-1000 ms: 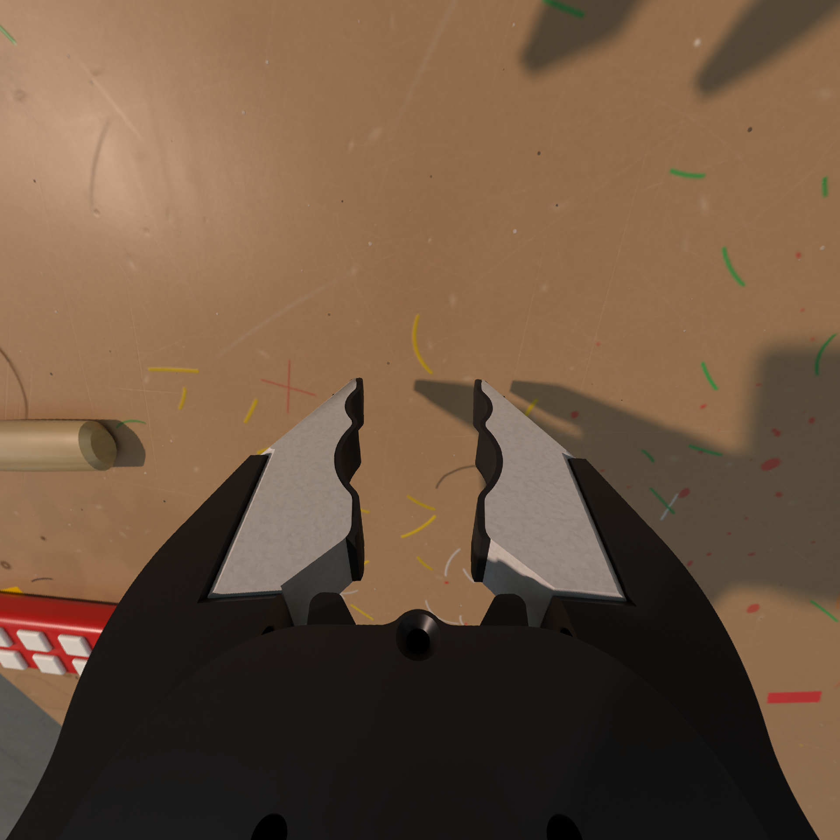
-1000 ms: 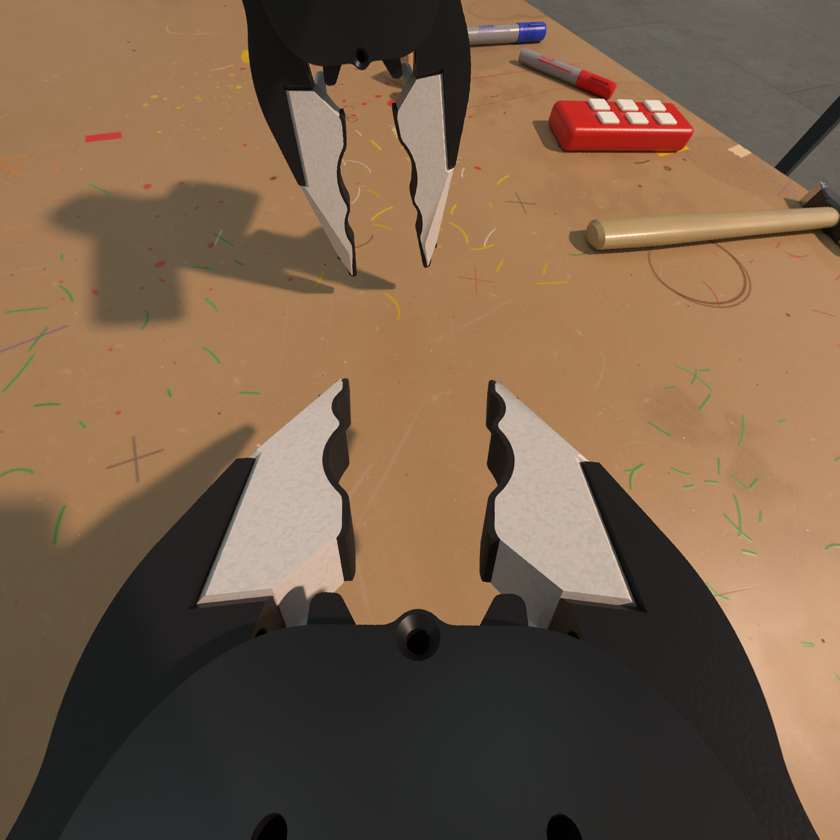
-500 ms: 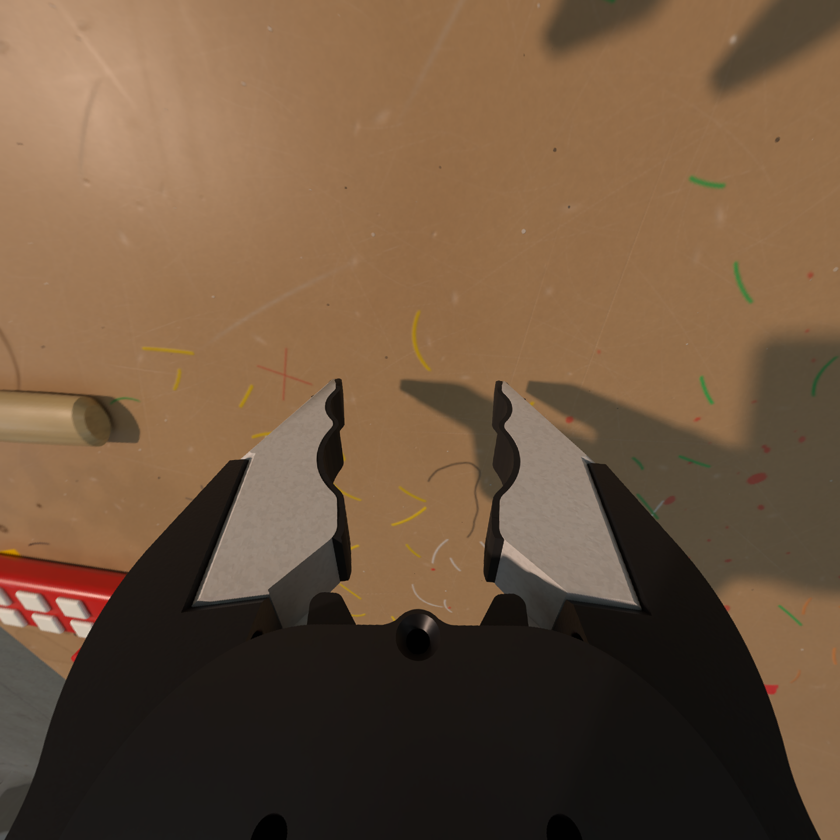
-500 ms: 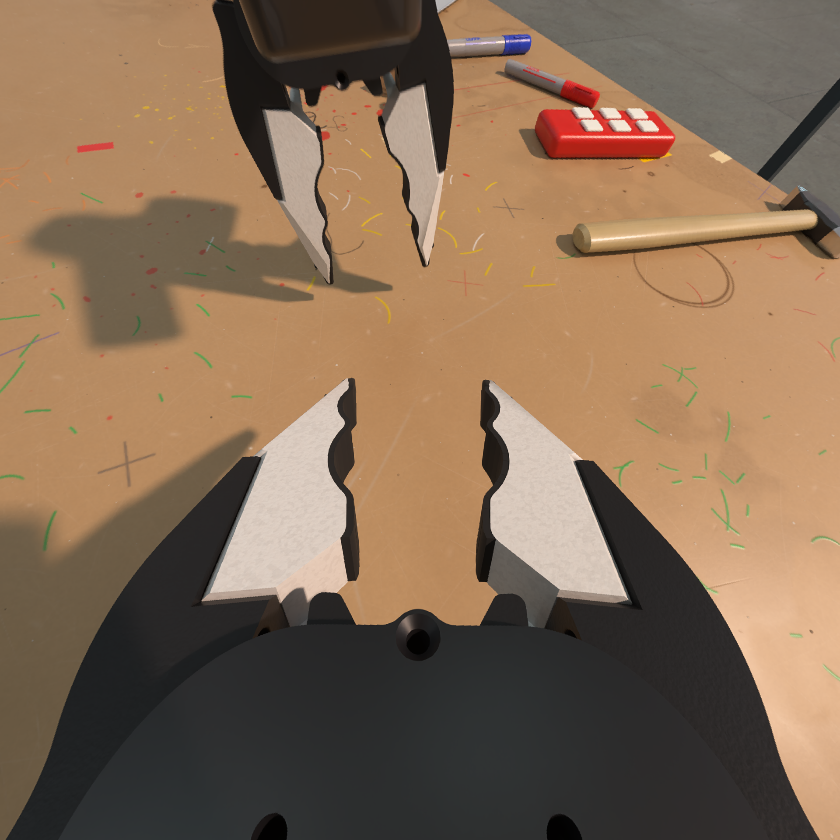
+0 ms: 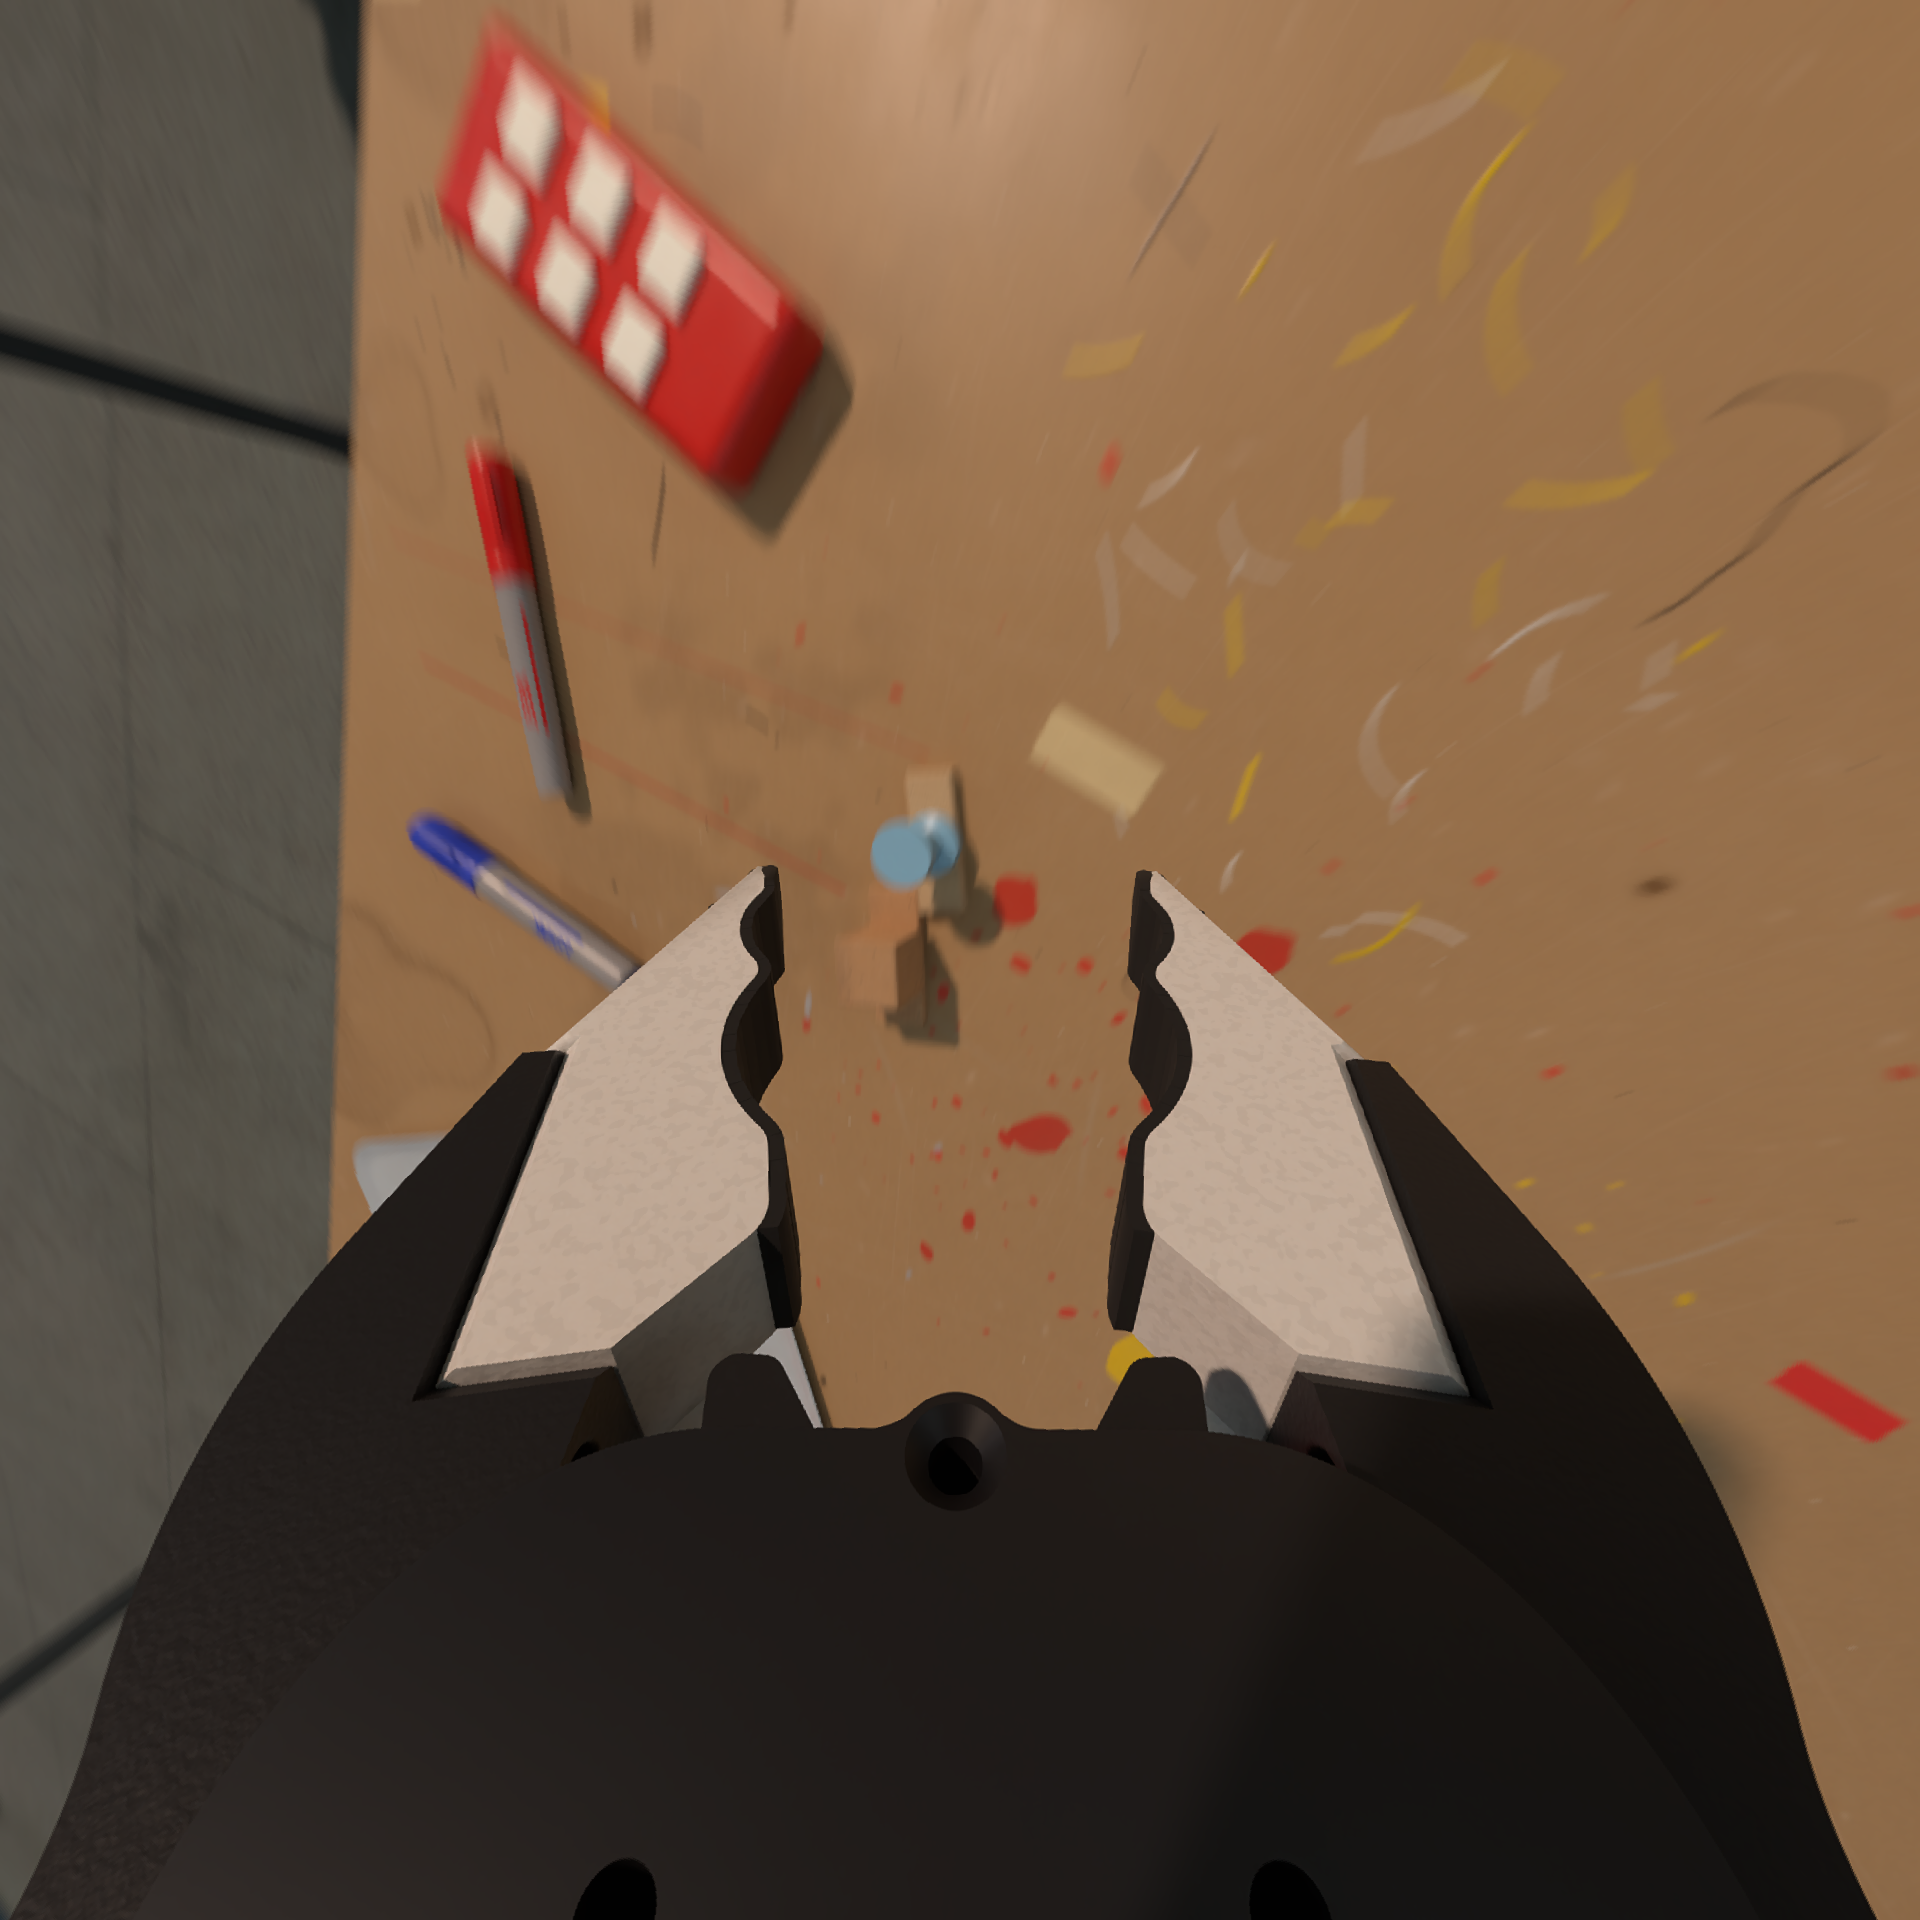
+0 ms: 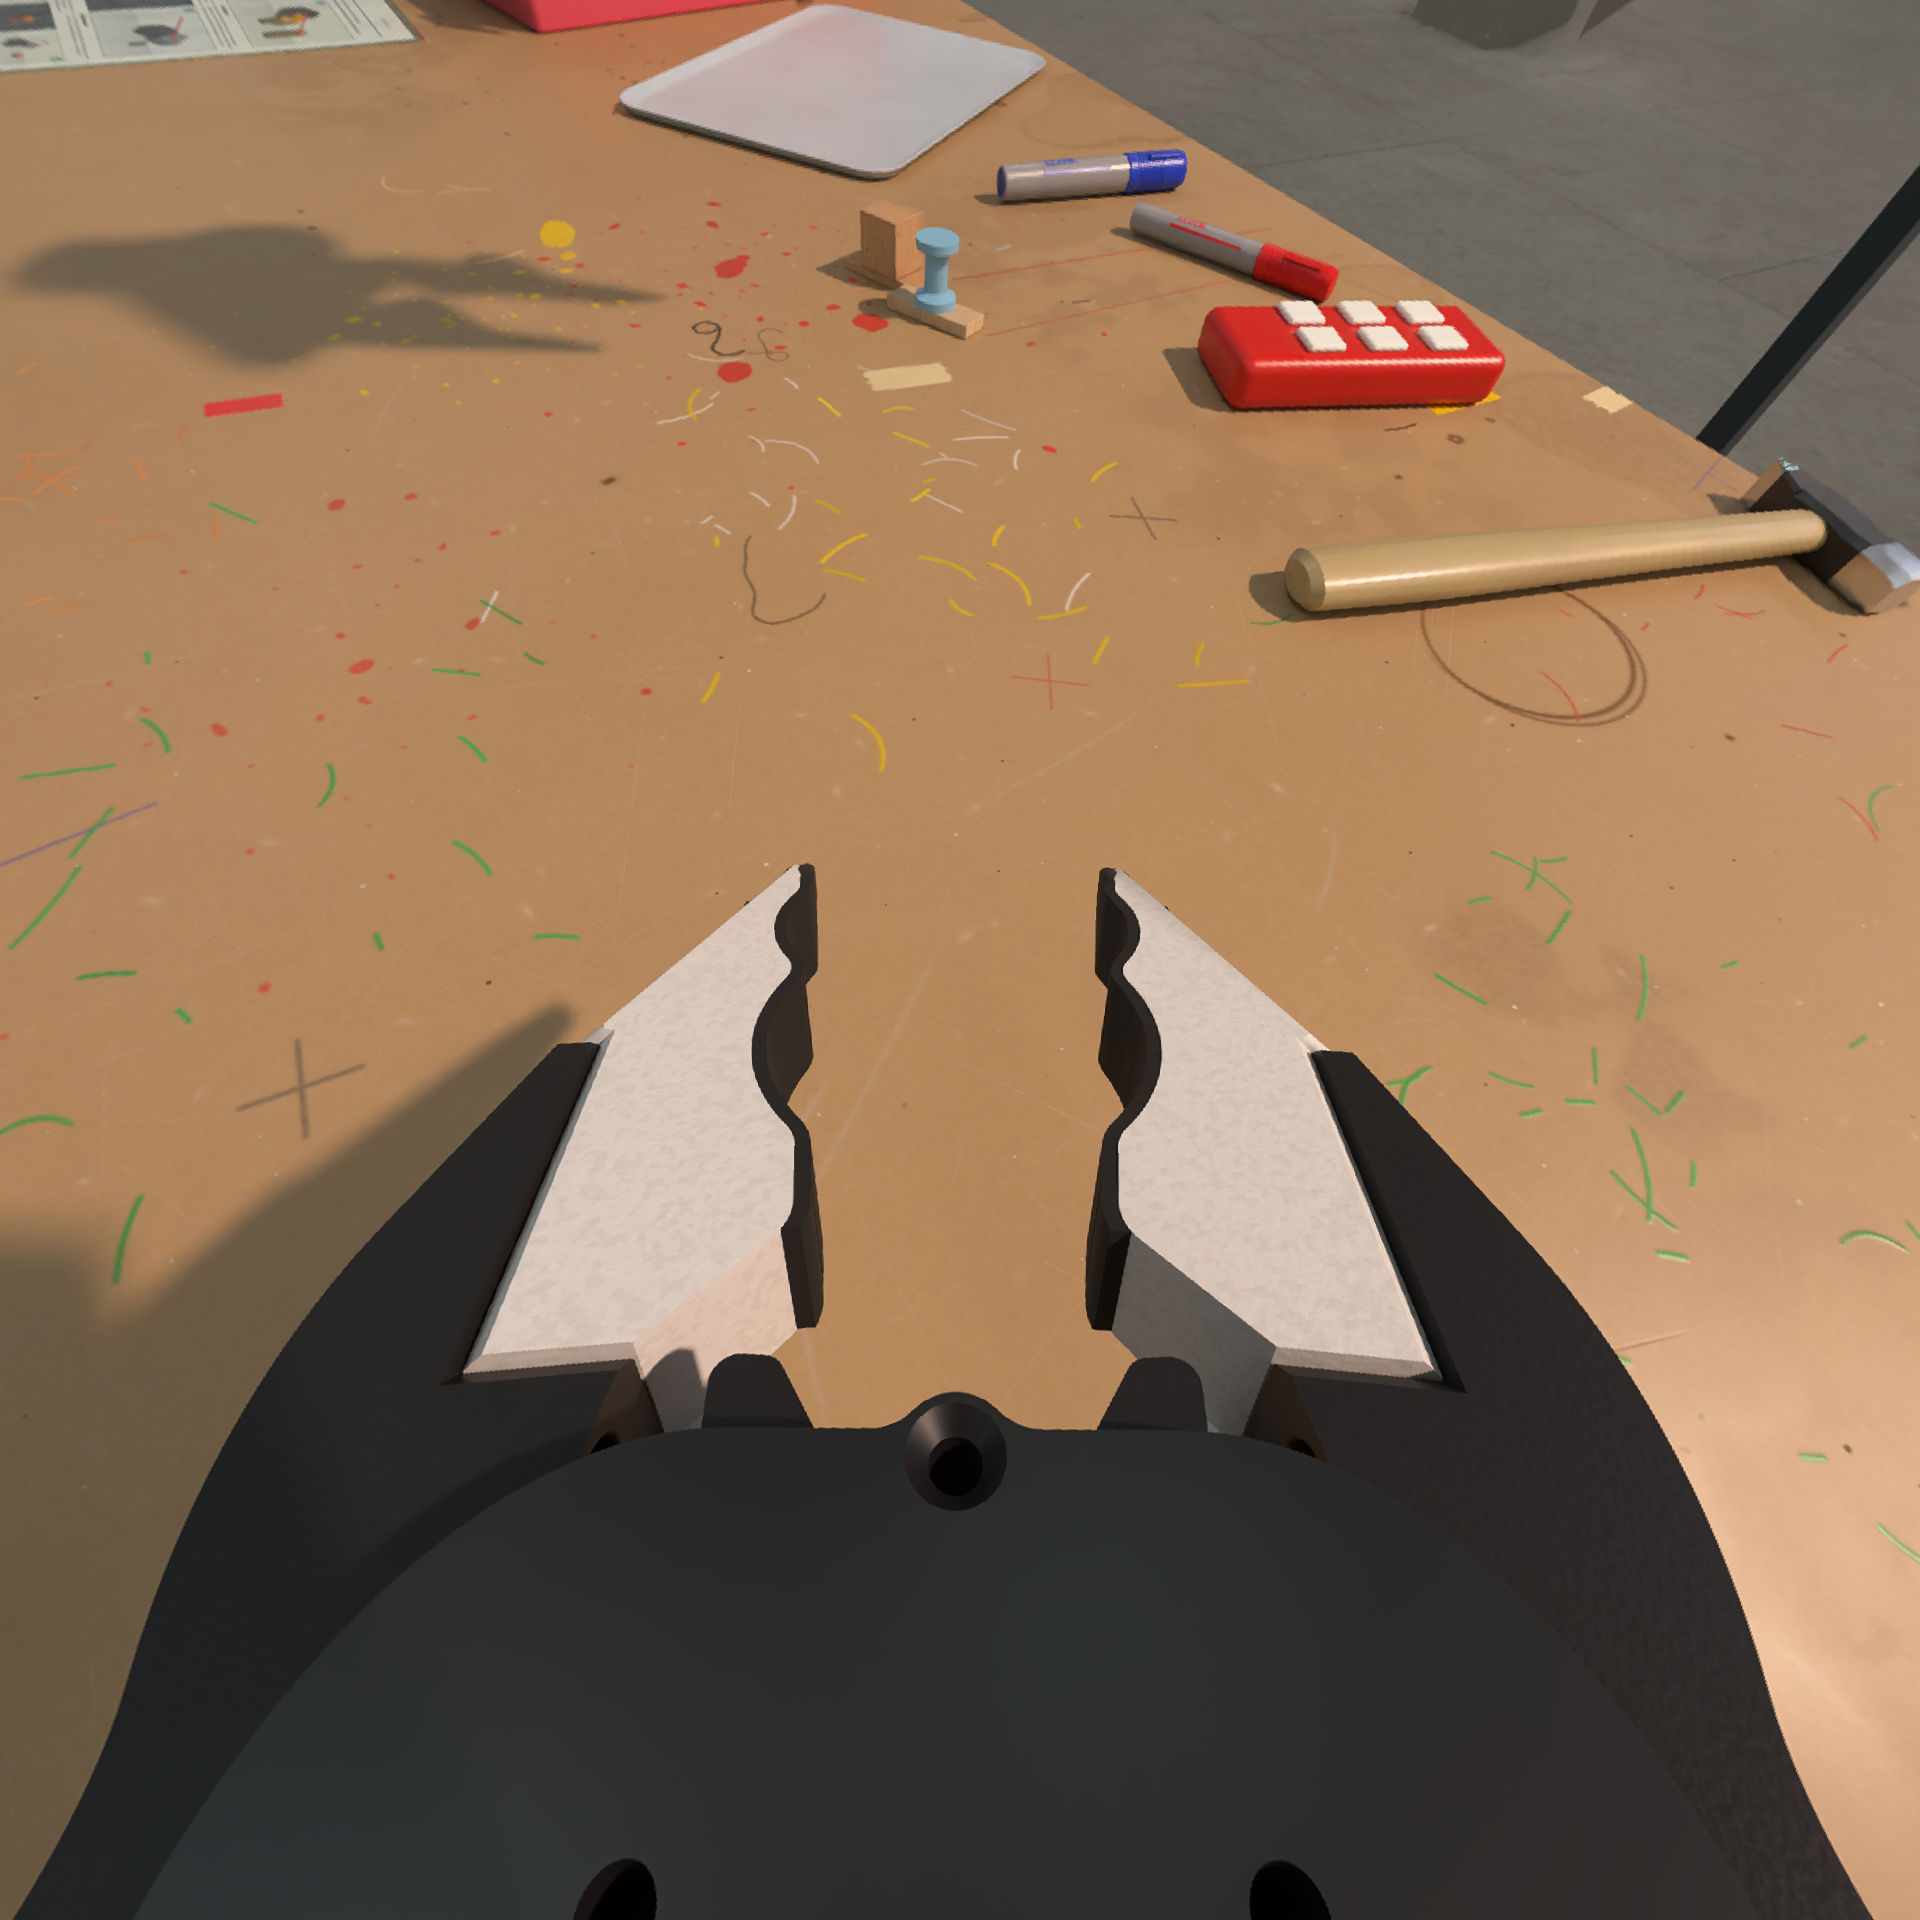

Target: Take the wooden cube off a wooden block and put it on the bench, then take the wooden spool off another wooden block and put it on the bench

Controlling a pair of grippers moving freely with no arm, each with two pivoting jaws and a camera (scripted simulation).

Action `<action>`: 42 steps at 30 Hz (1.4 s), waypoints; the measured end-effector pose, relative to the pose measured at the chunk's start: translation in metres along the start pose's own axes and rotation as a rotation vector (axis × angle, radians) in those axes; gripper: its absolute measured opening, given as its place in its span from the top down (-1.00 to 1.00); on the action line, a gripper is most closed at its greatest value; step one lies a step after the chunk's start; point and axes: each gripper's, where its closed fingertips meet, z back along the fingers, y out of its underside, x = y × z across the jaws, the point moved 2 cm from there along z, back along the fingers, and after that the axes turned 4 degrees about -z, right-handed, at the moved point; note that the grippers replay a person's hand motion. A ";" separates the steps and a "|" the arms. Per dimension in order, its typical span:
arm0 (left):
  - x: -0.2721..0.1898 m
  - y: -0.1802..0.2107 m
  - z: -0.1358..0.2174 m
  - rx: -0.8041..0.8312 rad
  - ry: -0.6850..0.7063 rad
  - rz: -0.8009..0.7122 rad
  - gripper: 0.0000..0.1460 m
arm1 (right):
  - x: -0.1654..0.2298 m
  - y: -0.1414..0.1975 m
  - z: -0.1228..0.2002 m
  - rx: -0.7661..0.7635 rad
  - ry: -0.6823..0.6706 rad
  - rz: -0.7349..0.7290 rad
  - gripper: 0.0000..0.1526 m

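Observation:
In the right wrist view, a wooden cube (image 6: 888, 241) stands on a thin wooden block at the far middle of the bench. Beside it a light-blue spool (image 6: 937, 268) stands upright on a flat wooden block (image 6: 951, 317). My right gripper (image 6: 956, 873) is open and empty, low over the bench, far short of them. The left wrist view is blurred and looks down from above. My left gripper (image 5: 956, 873) is open and empty, high over the spool (image 5: 902, 854) and the cube (image 5: 883, 935). Only the left gripper's shadow (image 6: 312, 291) shows in the right wrist view.
A red keypad (image 6: 1351, 353), a red marker (image 6: 1236, 249) and a blue marker (image 6: 1091, 175) lie right of the blocks. A white tray (image 6: 831, 88) lies behind them. A hammer (image 6: 1558, 556) lies at the right. The bench edge (image 5: 348, 727) runs left of the markers.
My left gripper has moved away fast from in front of the right gripper and is now above the cube and spool. It has opened wider. The right gripper has barely moved.

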 end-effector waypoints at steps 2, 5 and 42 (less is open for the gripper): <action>0.010 0.035 -0.026 0.087 0.009 0.033 0.07 | 0.001 -0.001 -0.001 -0.007 -0.008 -0.009 0.30; 0.016 0.066 -0.061 0.135 0.040 0.049 0.02 | 0.001 -0.002 -0.002 -0.020 -0.017 -0.026 0.31; -0.217 -0.206 -0.074 0.018 0.327 -0.450 0.63 | -0.017 0.001 0.008 -0.034 0.070 -0.019 0.32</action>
